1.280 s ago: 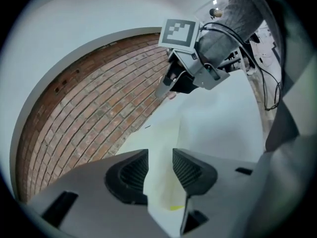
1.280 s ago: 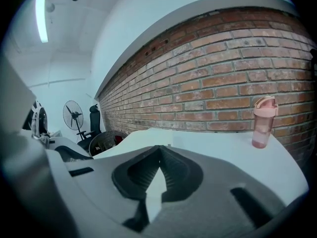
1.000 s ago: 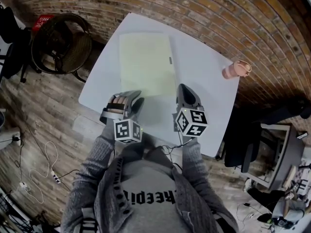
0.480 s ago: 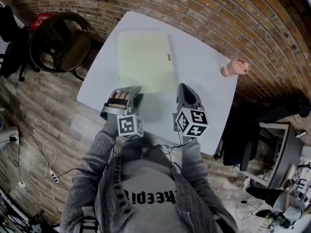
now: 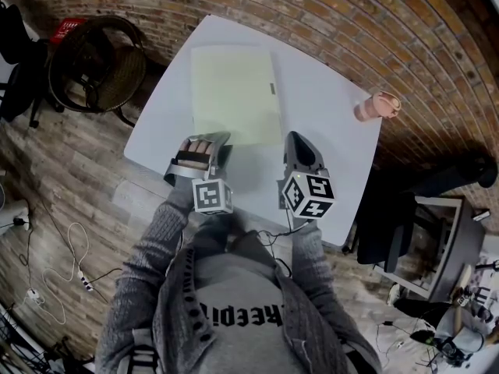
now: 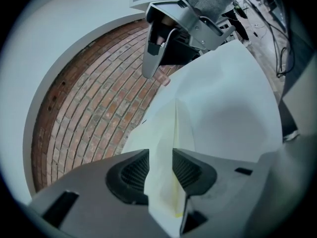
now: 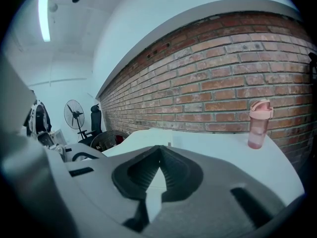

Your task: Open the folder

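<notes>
L gripper (image 6: 159,156) is clamped on the near edge of the pale yellow folder (image 5: 234,92), which lies on the white worktop (image 5: 323,92). The cover is maybe lifted a bit. R gripper (image 7: 159,153) is clenched w/ nothing in it, near the folder's right corner. A pink bottle (image 5: 378,107) stands well apart.

White table (image 5: 327,107) stands against red brick wall (image 5: 351,22). Wood-plank floor (image 5: 70,170) surrounds the table. Round wicker chair (image 5: 125,72) left of table, black office chair (image 5: 386,224) right of it. Ceiling tube light (image 7: 44,19) lit. Pedestal fan (image 7: 73,114) beyond table's left side.
</notes>
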Demonstrator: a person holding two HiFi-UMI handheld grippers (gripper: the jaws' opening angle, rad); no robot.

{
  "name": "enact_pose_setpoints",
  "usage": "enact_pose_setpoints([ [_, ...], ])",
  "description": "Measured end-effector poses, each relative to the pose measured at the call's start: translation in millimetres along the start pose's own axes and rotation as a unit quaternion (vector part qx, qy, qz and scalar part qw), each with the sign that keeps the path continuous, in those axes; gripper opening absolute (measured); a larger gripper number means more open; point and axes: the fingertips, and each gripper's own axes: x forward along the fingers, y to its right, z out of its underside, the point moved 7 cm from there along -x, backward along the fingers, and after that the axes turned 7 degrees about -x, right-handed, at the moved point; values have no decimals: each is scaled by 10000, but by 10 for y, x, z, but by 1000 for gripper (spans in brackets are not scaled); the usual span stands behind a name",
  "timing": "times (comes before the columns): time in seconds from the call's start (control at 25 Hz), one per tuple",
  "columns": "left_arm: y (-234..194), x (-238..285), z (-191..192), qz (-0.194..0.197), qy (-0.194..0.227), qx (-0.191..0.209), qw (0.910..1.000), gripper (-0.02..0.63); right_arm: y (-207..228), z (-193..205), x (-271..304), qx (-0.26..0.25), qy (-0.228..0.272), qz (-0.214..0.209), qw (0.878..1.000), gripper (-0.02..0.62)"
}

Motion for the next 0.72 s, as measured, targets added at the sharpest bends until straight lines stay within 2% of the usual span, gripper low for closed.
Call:
enact_pose_setpoints([
  [0.24, 59, 51, 23, -317, 206, -61, 9993, 142, -2, 2, -56, -30, 16, 40, 10000, 5],
  [0.4, 21, 32, 12, -297, 111, -55, 9995, 141, 3, -12, -84, -35, 13, 78, 10000, 5],
  [0.52, 18, 21, 2, -275, 33, 106, 9996, 131, -7, -12, -101, -48, 15, 93, 9999, 5],
  [0.6, 28, 33, -1, -295, 27, 200, 9994, 113, -9, -14, -115, -58, 24, 96, 9999, 5],
  [0.72, 92, 74, 21, -273, 39, 100, 9996, 57, -17, -20, -144, -73, 40, 88, 9999, 5],
])
